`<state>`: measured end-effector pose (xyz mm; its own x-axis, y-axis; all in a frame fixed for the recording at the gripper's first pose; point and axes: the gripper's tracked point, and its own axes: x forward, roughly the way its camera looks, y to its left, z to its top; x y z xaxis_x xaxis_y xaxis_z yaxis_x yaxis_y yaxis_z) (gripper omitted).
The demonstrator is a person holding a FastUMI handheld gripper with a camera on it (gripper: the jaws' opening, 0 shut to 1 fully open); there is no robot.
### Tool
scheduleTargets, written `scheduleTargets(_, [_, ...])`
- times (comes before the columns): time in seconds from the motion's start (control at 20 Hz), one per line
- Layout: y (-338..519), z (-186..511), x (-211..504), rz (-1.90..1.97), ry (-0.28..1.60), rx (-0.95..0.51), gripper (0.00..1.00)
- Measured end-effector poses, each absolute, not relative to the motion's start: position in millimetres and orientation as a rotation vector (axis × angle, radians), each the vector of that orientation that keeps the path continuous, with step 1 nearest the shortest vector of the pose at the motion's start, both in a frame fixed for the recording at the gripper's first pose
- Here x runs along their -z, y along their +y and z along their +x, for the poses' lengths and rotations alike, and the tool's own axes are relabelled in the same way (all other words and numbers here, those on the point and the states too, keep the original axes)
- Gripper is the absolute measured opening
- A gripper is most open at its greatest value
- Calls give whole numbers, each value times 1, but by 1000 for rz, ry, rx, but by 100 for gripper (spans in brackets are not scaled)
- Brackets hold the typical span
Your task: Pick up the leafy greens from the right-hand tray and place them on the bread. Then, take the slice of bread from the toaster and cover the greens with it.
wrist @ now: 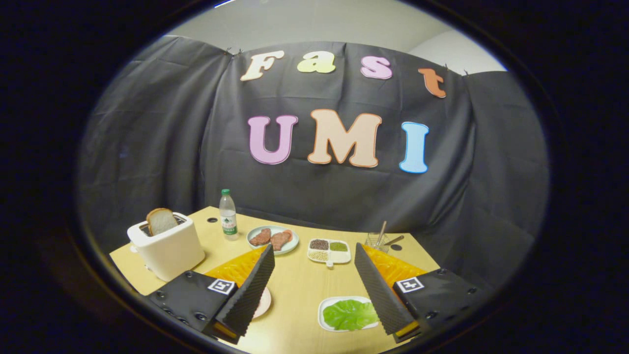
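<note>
1. Standing at the table's (295,290) far left, the toaster (167,250) holds the bread slice (161,220).
2. The fingers (319,290) gape wide, gripping nothing.
3. The leafy greens (350,314) lie in the tray (325,307) beside the right finger, long axis crosswise.

table (295,290): pale yellow wood | toaster (169,248): white | bread slice (161,221): tan crust, pale crumb | leafy greens (350,314): bright green (on a white tray (323,314)) | water bottle (228,215): clear, green cap | meat plate (293,242): pale green, reddish-brown pieces | divided dish (328,250): white; dark, green, beige grains
</note>
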<state>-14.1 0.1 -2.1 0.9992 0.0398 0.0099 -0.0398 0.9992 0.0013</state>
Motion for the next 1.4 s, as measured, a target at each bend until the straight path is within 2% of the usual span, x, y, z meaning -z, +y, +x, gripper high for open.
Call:
scheduleTargets(0.7, [-74,-20,65,72,106,-25,100])
scheduleTargets(1.1, [-132,9,149,210,261,95,100])
scheduleTargets(1.4, [-164,36,214,366,374,129,98])
